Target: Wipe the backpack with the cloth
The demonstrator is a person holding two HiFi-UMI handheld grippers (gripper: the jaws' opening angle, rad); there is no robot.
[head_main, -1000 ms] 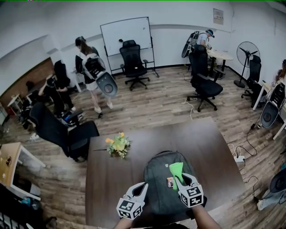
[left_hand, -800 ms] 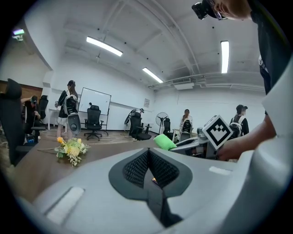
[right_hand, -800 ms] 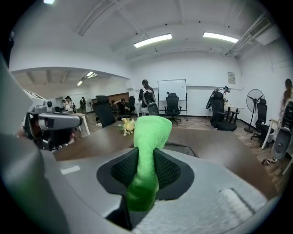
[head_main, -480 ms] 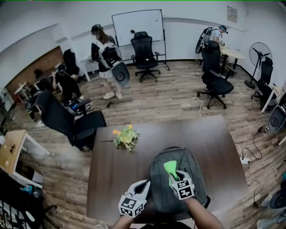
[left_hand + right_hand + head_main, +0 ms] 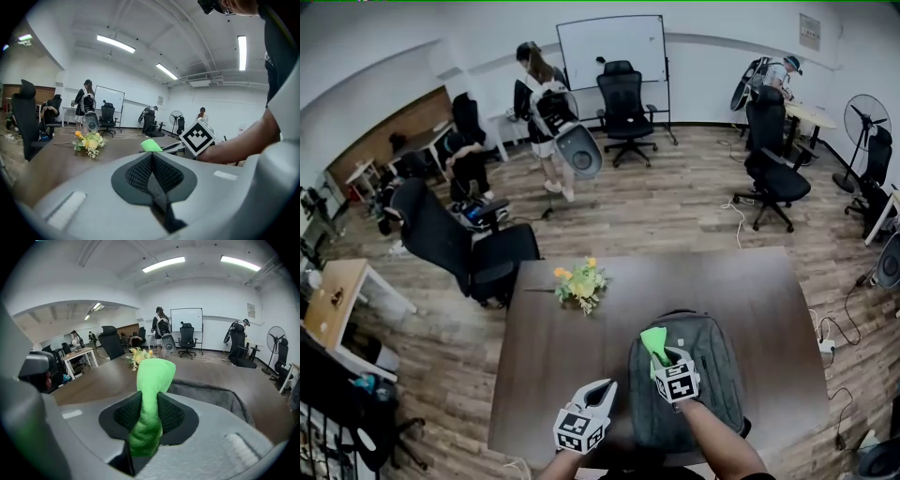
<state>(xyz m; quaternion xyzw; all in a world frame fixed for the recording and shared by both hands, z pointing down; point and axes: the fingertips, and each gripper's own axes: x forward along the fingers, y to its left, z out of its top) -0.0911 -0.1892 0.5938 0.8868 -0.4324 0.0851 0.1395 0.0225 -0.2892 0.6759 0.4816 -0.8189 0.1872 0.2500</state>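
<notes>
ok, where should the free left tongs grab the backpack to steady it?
Likely its left side edge, coming from the left: the backpack lies flat, that edge is nearest the left tongs, and the right tongs hold the cloth over it.

The room is lit brightly and evenly by ceiling strip lights (image 5: 116, 43), which are blown out to glaring white bars in both gripper views. Only soft, faint shadows are cast on the floor (image 5: 675, 216), and a dull sheen is carried by the dark table (image 5: 769, 300). Straight lines are bent strongly towards the edges, and the corners of the gripper views are blacked out. The cloth (image 5: 151, 399) is rendered slightly soft, perhaps through closeness to the lens.
</notes>
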